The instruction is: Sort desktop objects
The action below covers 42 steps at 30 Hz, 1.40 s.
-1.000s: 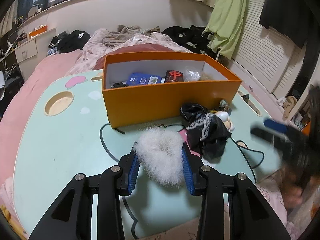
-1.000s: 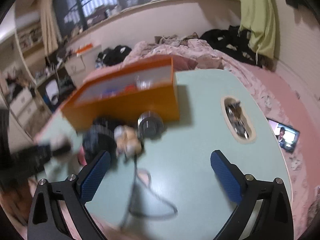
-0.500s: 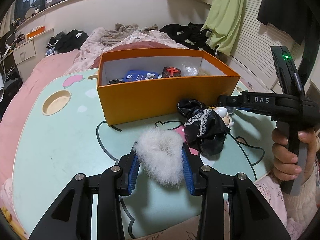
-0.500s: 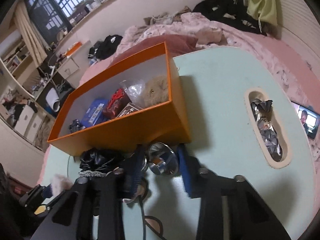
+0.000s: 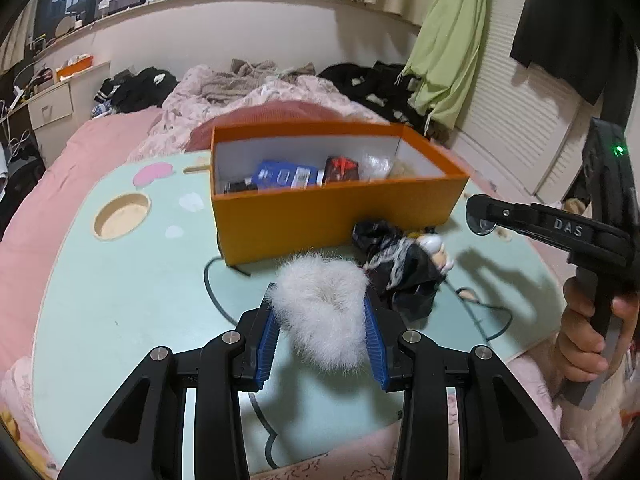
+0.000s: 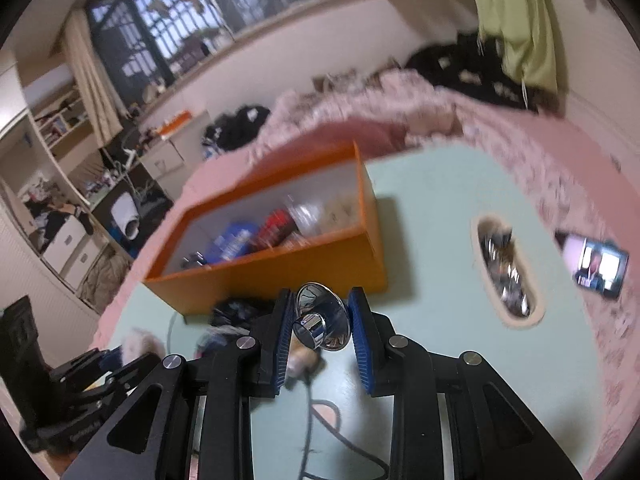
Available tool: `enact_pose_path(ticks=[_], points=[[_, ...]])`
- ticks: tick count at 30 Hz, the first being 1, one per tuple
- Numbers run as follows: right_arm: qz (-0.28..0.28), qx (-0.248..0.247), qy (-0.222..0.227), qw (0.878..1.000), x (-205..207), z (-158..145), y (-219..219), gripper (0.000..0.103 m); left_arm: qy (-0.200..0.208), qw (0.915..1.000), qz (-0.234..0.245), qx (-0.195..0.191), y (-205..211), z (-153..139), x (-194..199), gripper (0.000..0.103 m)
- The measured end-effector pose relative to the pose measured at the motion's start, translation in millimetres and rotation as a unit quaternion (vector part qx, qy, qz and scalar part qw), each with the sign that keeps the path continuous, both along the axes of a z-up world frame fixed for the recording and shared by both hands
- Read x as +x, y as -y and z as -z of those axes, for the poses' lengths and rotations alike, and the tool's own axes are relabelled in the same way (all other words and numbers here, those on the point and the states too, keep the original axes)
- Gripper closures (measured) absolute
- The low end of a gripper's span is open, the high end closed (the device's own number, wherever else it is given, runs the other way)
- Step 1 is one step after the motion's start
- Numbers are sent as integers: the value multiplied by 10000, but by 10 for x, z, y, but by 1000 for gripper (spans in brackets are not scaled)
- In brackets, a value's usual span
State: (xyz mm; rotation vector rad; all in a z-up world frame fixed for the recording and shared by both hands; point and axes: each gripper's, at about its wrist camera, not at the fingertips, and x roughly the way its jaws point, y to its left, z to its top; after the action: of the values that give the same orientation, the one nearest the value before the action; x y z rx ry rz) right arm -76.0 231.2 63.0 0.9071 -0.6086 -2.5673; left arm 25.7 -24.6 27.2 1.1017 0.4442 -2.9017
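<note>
My left gripper is shut on a white fluffy pompom and holds it above the mint-green table, in front of the open orange box. My right gripper is shut on a shiny chrome funnel-shaped piece, lifted above the table near the box; that gripper shows at the right of the left wrist view. A black lace cloth with a small doll lies on the table by the box. The box holds a blue packet and a red-black item.
A black cable loops over the table. A round cup recess is at the table's left, an oval recess with foil bits at its right. A phone lies on the pink bedding beyond.
My right gripper closed on the chrome piece beside the box and lifted it off the table. My left gripper kept hold of the pompom and barely moved.
</note>
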Motion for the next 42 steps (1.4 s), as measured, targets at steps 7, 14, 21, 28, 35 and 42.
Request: enact_pose_path(ticks=[7,14,21,28,35,42], points=[[-27,277,-318,9991,-239,-411,165,76,-281,9996,-62,-68,140,-399,-296,63],[422,781,-78,9960,-690,-403,392,60,-90,9997,-220,98,321,-400,-903,41],[685,1466,-50,9868,-710,-122,578,25,180,9985,-428,-303,210,-71,-1016,25],[777,1152,-268,9899,-559,-201,458,24,-152,9991,-381,44,274,-208,-808,25],[853,1272,-701,9857,-127,-388,384,17,-298,9989,-256,241,246,-331,-506,25],[395,1685,-340,9843,354,-48,455,12,454,9989,14,-99,-24,-27,-204,25]])
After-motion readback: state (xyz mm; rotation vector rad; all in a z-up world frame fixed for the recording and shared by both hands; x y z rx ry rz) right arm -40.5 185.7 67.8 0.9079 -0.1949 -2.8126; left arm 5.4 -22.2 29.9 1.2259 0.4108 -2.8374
